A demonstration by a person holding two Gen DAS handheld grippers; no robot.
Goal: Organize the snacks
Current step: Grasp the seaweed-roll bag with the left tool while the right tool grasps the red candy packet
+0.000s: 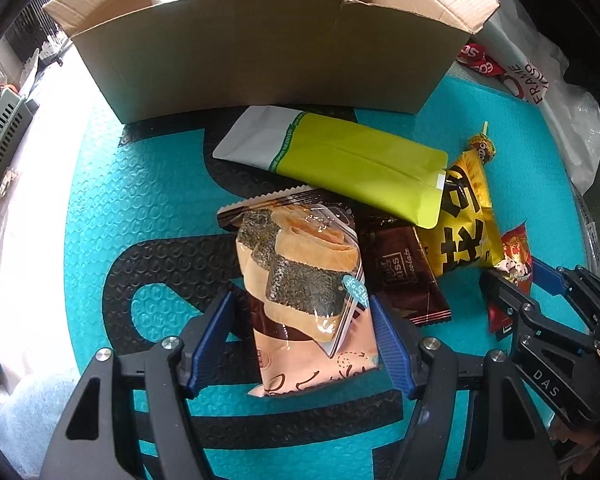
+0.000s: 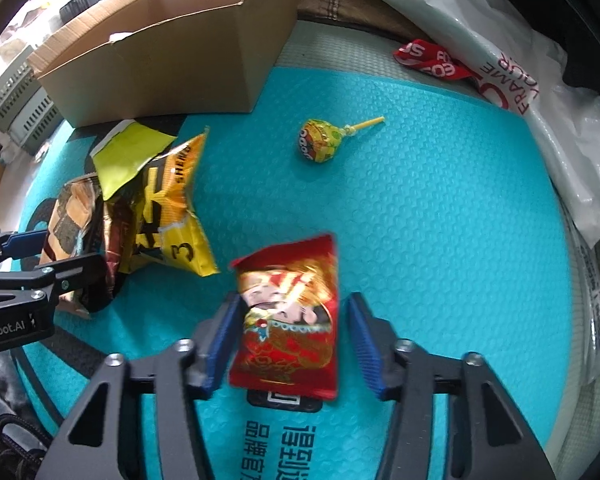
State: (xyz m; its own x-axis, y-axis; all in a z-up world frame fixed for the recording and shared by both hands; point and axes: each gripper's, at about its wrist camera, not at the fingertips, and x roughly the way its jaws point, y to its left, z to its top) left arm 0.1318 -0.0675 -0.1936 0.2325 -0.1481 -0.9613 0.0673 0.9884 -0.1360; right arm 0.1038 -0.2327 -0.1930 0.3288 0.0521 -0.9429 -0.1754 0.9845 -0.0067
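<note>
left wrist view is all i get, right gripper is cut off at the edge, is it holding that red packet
Observer: Not gripped. The right gripper is open around the red packet, with a clear gap between the packet and one blue finger.
Operator: lollipop is half hidden for me, is it under the yellow bag
Observer: No. The lollipop lies alone on the teal mat, apart from the yellow bag, its stick pointing toward the white plastic bag.
</note>
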